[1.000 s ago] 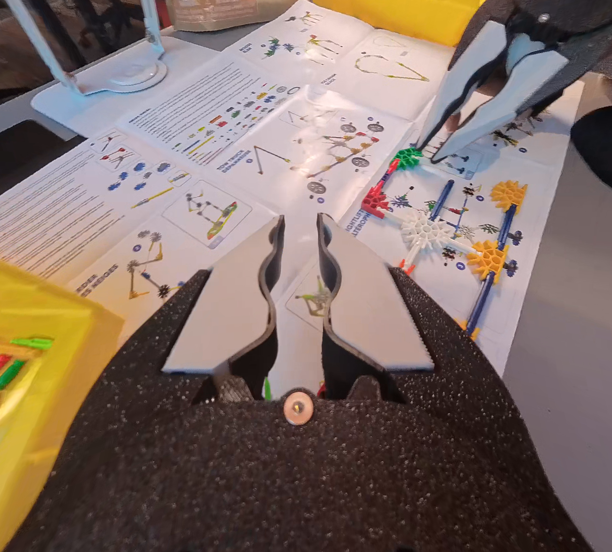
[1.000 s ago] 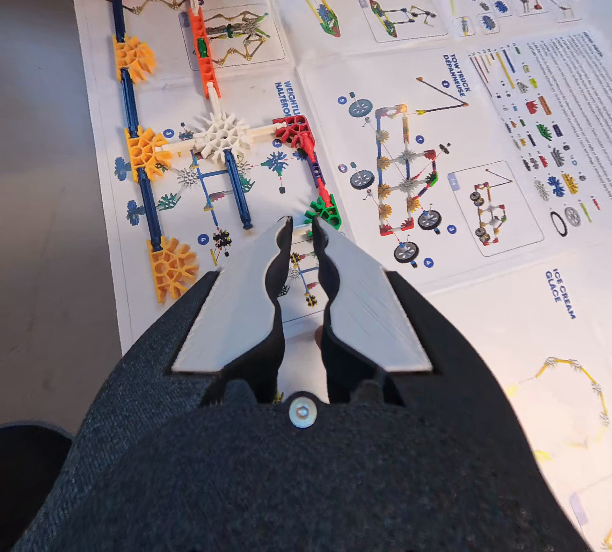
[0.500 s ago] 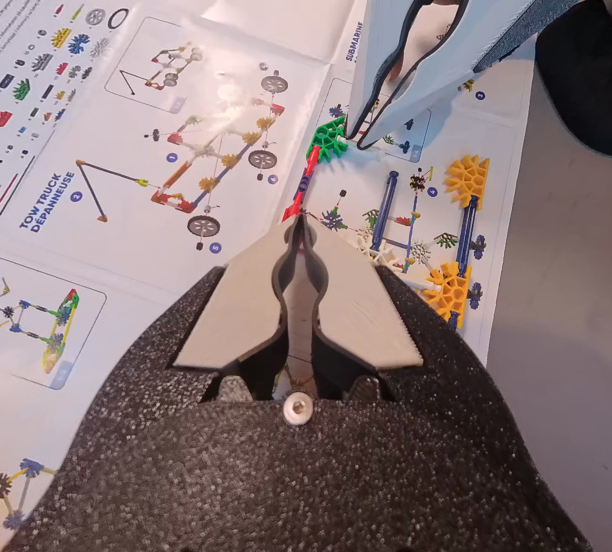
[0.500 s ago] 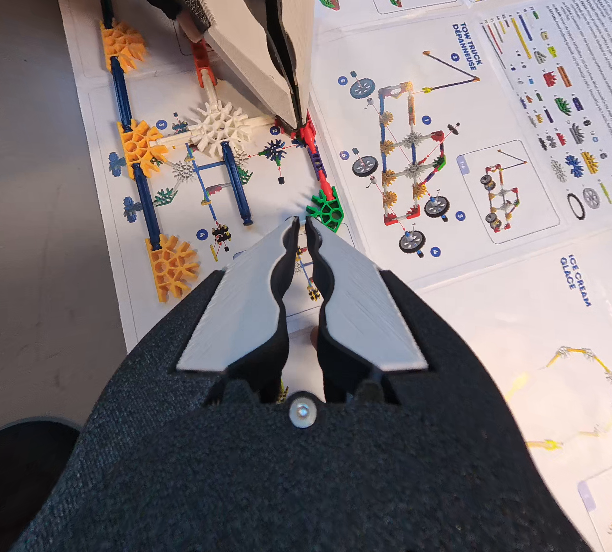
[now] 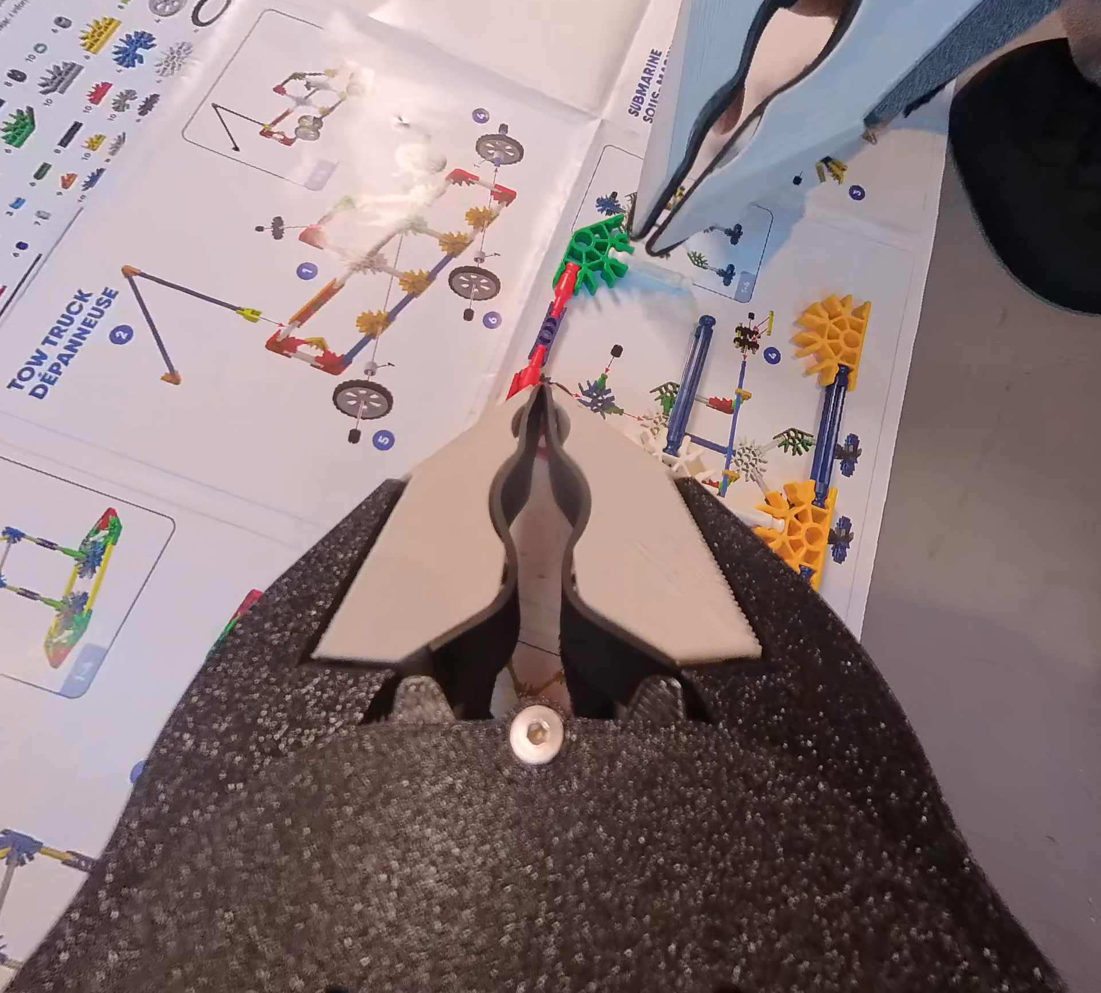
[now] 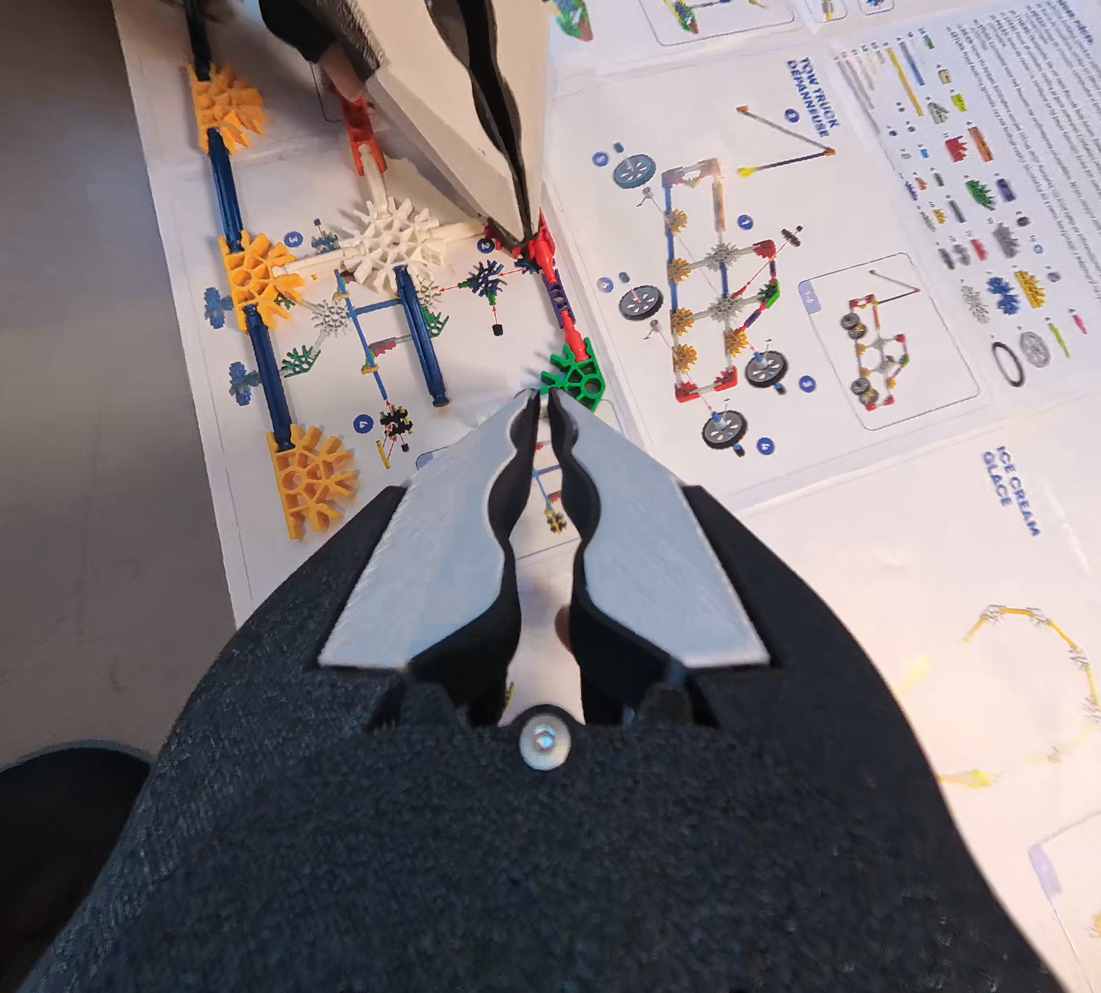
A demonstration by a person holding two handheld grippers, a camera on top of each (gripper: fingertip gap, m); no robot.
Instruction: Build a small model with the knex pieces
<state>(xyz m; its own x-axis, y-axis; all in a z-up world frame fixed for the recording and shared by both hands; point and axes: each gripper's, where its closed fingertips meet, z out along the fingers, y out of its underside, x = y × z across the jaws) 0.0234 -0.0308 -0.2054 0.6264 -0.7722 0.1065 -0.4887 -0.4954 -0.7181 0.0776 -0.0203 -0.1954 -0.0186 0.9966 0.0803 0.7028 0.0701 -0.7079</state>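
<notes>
A flat model of plastic rods and connectors lies on a white instruction sheet (image 5: 238,428). My left gripper (image 5: 541,392) is shut, its tips pinching the red connector (image 6: 539,249) at one end of a red-and-purple rod (image 5: 551,321). It also shows in the right wrist view (image 6: 523,234). My right gripper (image 6: 543,397) is closed to a sliver. Its tips rest beside the green connector (image 6: 575,374) at the rod's other end. It also shows in the left wrist view (image 5: 646,246). A pale rod-like shape (image 5: 661,276) lies under those tips; I cannot tell if it is gripped.
The model also has a white snowflake connector (image 6: 390,243), yellow connectors (image 6: 310,478) and blue rods (image 6: 420,338). Bare grey table (image 5: 983,607) runs along the sheet's edge. A dark object (image 5: 1042,160) sits on it near the right gripper. The gap from one gripper's tips to the other's is roughly 7 centimeters.
My left gripper swung in over the sheet, dropped onto the red connector and shut. My right gripper stayed by the green connector and narrowed its gap.
</notes>
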